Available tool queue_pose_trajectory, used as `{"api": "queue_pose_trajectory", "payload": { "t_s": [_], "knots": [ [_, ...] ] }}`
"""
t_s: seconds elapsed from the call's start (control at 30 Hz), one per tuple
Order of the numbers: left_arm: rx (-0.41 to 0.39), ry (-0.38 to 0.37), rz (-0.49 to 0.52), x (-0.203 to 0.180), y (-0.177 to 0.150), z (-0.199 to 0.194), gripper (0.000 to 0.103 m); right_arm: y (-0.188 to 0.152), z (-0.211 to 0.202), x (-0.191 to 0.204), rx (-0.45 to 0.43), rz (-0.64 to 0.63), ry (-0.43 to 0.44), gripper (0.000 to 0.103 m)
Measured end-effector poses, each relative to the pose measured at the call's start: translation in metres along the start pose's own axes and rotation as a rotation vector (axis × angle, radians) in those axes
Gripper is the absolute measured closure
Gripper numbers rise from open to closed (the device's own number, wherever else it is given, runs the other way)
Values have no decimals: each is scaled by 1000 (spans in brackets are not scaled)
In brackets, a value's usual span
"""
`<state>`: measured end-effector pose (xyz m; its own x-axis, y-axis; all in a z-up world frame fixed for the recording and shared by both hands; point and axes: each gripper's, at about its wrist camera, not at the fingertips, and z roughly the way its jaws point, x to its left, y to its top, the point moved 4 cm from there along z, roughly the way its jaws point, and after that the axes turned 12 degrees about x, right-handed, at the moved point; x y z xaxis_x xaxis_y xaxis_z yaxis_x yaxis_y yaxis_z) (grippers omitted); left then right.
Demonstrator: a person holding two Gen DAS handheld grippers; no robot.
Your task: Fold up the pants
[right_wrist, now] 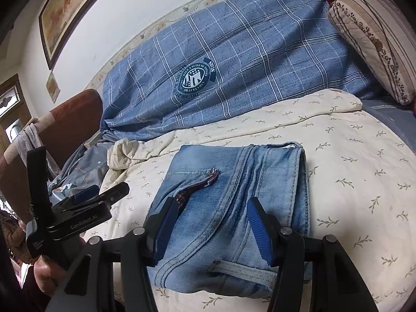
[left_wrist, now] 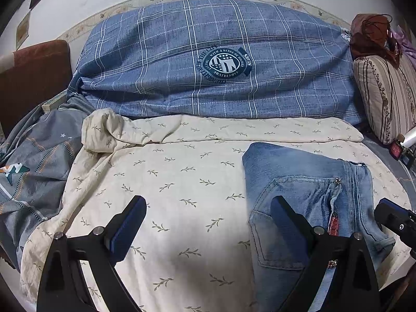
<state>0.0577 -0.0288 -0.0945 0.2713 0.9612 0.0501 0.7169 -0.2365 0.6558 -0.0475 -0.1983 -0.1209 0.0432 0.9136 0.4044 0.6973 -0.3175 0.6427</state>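
Note:
Light blue jeans (left_wrist: pixel 309 189) lie folded into a compact stack on the cream leaf-print sheet (left_wrist: pixel 182 182); in the right wrist view the jeans (right_wrist: pixel 234 202) sit right in front of me. My left gripper (left_wrist: pixel 208 208) is open and empty, hovering over the sheet just left of the jeans, its right finger over their edge. My right gripper (right_wrist: pixel 210 221) is open, its blue-padded fingers spread above the near part of the jeans, holding nothing. The left gripper also shows in the right wrist view (right_wrist: pixel 98 195), at the left.
A big blue plaid duvet (left_wrist: pixel 208 59) lies along the wall behind. A grey patterned blanket (left_wrist: pixel 33 171) is bunched at the left, a striped pillow (left_wrist: pixel 387 96) at the right. A brown headboard (right_wrist: pixel 65 124) stands at the left.

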Motion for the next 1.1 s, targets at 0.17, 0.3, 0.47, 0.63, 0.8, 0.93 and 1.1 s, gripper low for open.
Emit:
{"api": "queue_pose_trajectory", "payload": {
  "t_s": [0.17, 0.3, 0.47, 0.63, 0.8, 0.93, 1.1],
  "knots": [
    [-2, -1, -1, 0, 0, -1, 7, 0, 0, 1, 0, -3, 2, 44],
    [-5, -3, 0, -1, 0, -1, 7, 0, -1, 1, 0, -4, 1, 44],
    [-5, -4, -1, -1, 0, -2, 7, 0, 0, 1, 3, -3, 0, 44],
    [-6, -3, 0, -2, 0, -2, 7, 0, -1, 0, 1, 1, -5, 44],
    [-5, -3, -1, -3, 0, -2, 7, 0, -1, -4, 5, 20, -11, 44],
    [0, -12, -1, -4, 0, -1, 7, 0, -1, -5, 4, 23, -15, 42],
    [21, -20, 8, -7, -3, 5, 7, 1, -4, -9, -9, 44, -20, 40]
  ]
}}
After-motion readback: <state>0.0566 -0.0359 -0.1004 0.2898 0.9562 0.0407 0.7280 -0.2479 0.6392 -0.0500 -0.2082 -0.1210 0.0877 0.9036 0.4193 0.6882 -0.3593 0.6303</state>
